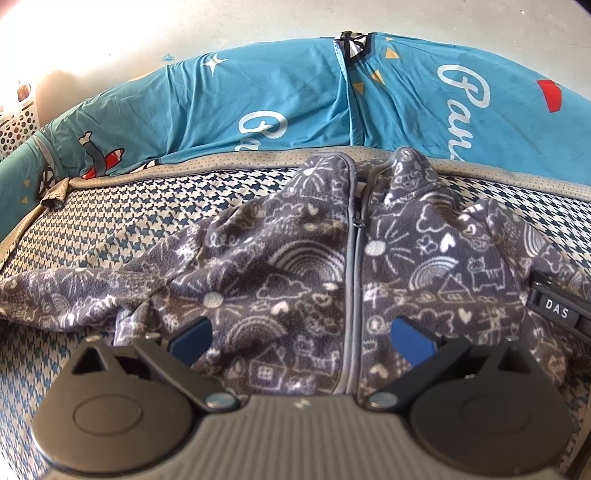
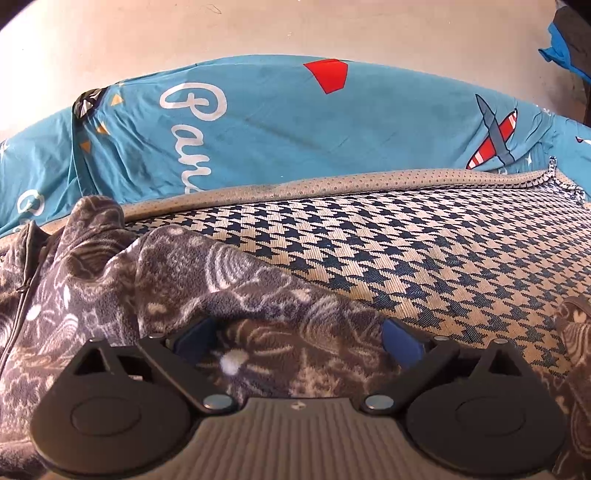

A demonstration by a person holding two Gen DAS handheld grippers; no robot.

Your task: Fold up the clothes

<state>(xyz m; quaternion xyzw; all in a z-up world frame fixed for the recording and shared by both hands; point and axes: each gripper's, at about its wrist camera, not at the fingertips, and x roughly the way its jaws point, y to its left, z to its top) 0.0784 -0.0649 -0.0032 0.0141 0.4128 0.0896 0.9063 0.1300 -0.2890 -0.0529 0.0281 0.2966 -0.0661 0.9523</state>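
Left gripper (image 1: 301,341) spread wide, blue pads (image 1: 192,338) hovering over the lower front of the jacket, nothing pinched between them. Right gripper (image 2: 300,343) likewise wide apart, last bit of opening just finishing, fleece lying between the blue pads (image 2: 400,345) but not squeezed by them.

Working left to right in the left wrist view: white perforated basket (image 1: 16,127) at the far left edge, then the houndstooth mat (image 1: 110,221) in navy and cream with a dotted grey border. Spread flat on top of that mat, a grey fleece jacket (image 1: 295,266) covered in white doodles: rainbows, clouds, hearts, suns, little houses, a cat. Left-hand sleeve (image 1: 74,291) stretched out sideways toward the left edge. Grey zipper (image 1: 356,258) running straight down the middle, pull sitting high near the collar. Collar (image 1: 369,166) pointing away from the camera toward the teal bedding (image 1: 258,92), hem end nearest the grippers, so long axis going near to far. Further right, part of the other gripper, black with a "DAS" label (image 1: 557,314), resting on the jacket's right side.

In the right wrist view, same jacket (image 2: 147,288) filling the left and lower part, bare mat (image 2: 443,258) stretching off to the right, teal bedding with plane and script print (image 2: 295,129) behind, plain wall (image 2: 258,29) above.
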